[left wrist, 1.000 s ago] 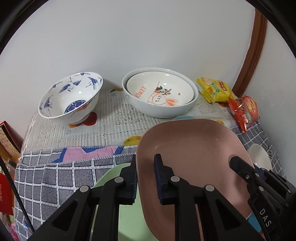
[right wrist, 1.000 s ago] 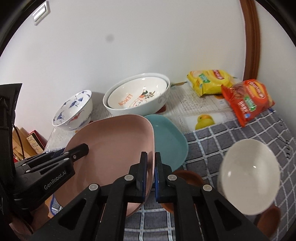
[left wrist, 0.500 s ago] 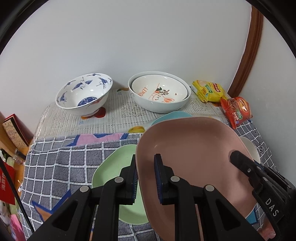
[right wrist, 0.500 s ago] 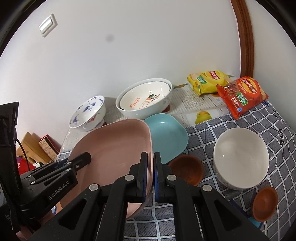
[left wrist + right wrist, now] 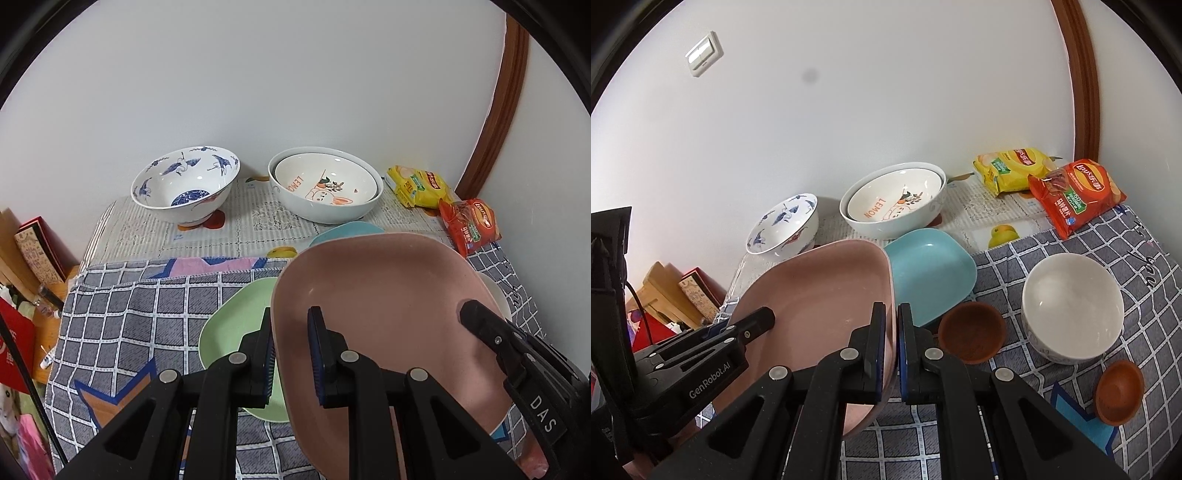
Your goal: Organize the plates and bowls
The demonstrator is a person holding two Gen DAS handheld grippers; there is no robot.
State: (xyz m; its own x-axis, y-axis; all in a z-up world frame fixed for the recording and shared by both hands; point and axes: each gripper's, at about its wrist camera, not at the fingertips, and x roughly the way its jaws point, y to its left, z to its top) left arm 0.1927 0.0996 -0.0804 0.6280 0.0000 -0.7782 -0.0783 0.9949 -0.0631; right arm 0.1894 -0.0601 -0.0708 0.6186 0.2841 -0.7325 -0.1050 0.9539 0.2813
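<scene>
Both cameras have been drawn back and up since a second ago, so more of the tabletop (image 5: 129,306) is now seen, and the pink plate (image 5: 388,306) is carried higher above it. The left gripper (image 5: 291,352) is closed on the plate's left rim, one pad inside and one outside; the right gripper (image 5: 892,345) is clamped on the opposite rim. The plate is thus held clear between them, over the green plate (image 5: 236,325) near the front edge, with the blue plate (image 5: 931,273) just behind. The step in hand is judged to be the stacking of plates. Next, the pink plate needs to be levelled, centred over one plate, lowered flat, and only then released by both grippers.
</scene>
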